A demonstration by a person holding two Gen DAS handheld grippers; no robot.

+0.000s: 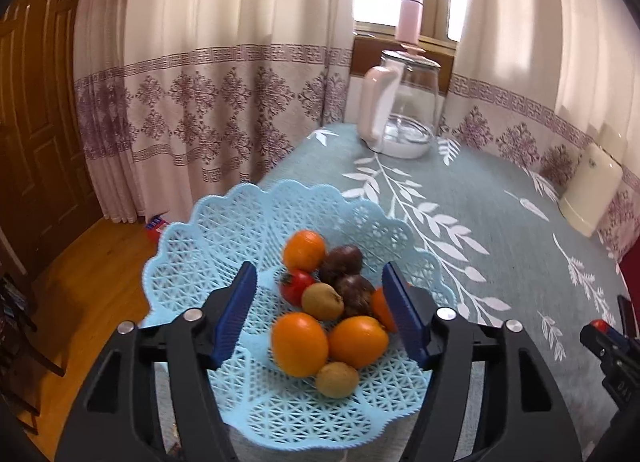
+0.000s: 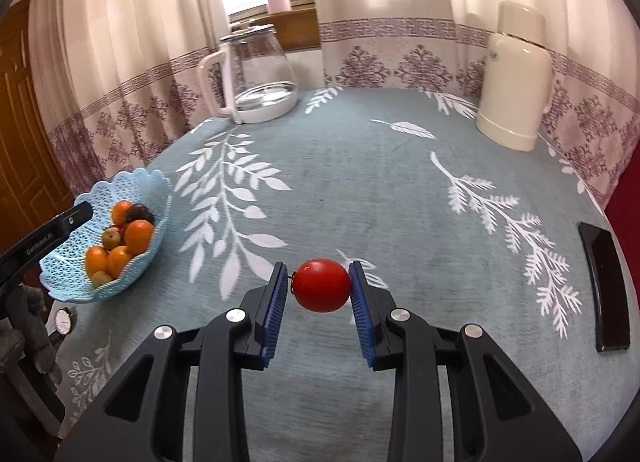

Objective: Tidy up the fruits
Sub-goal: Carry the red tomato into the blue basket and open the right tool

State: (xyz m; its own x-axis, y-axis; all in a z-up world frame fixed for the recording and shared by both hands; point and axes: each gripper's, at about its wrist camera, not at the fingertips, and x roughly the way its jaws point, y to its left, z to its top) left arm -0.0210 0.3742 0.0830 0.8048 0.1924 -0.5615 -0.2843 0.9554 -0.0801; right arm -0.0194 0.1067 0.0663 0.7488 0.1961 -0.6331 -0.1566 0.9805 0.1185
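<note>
Fruits mostly sit piled in the light-blue lattice plastic basket under the spread-open, empty left gripper, while the right gripper clamps one last round red tomato above the table, well apart from it.

Partly hidden fruit

An orange sits half behind the left gripper's right finger; the right gripper is cut off.

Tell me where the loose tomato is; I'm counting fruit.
In the right wrist view, the tomato is clamped in the right claw above the tablecloth, well right of the blue basket.
</note>
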